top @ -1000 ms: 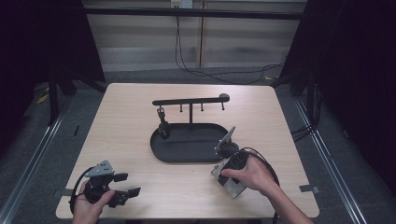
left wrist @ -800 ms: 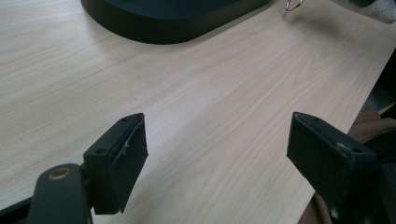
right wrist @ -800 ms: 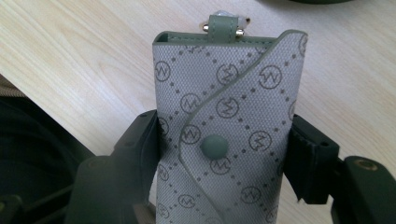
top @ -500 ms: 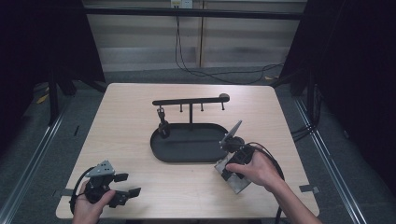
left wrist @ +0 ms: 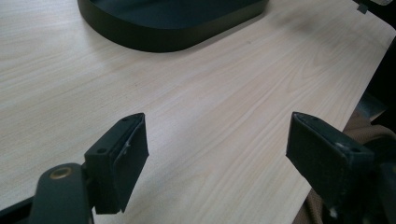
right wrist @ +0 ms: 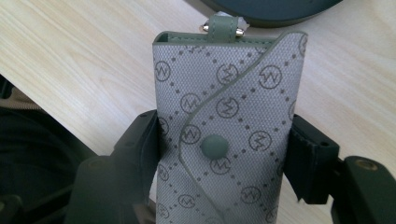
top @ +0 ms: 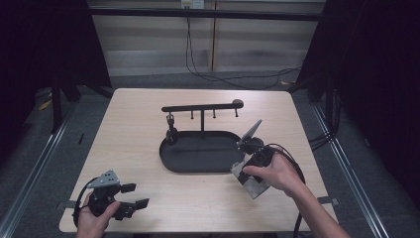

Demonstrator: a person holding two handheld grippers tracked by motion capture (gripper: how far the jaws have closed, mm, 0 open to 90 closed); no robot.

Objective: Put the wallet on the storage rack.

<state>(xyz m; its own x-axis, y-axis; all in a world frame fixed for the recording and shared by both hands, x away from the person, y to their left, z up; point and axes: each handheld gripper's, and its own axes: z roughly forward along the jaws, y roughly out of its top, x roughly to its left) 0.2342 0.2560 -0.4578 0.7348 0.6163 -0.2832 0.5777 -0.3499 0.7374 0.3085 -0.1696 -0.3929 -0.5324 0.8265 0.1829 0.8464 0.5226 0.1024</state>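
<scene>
In the right gripper view the grey patterned pouch (right wrist: 229, 121) runs off the bottom edge, so its lower end stays unseen; its two sides are covered by the jaws that clamp it; at its top a small green tab with metal studs (right wrist: 223, 25) peeks out, and what it fastens to cannot be made out. In the high view the pouch (top: 251, 131) shows edge-on as a thin pale sliver rising above the right gripper (top: 247, 145), its pattern too small to read; the hand (top: 275, 171) covers much of that gripper's body. The black stand (top: 202, 106) carries small hanging pieces along its bar, too tiny to identify; one dark item (top: 171, 133) hangs at its left end over the black oval tray (top: 198, 163).

The right gripper (right wrist: 224, 154) pinches the pouch across its width, just below the flap and level with the round snap button (right wrist: 213, 145); it holds the pouch off the surface (top: 133, 129) beside the tray's right end, toward the right edge of the surface.

The left gripper (left wrist: 217, 149) has its jaws spread wide with bare surface between them, holding nothing; it sits near the front left corner (top: 126, 196); the tray's rim (left wrist: 159, 39) is cut off at the top of the left gripper view.
</scene>
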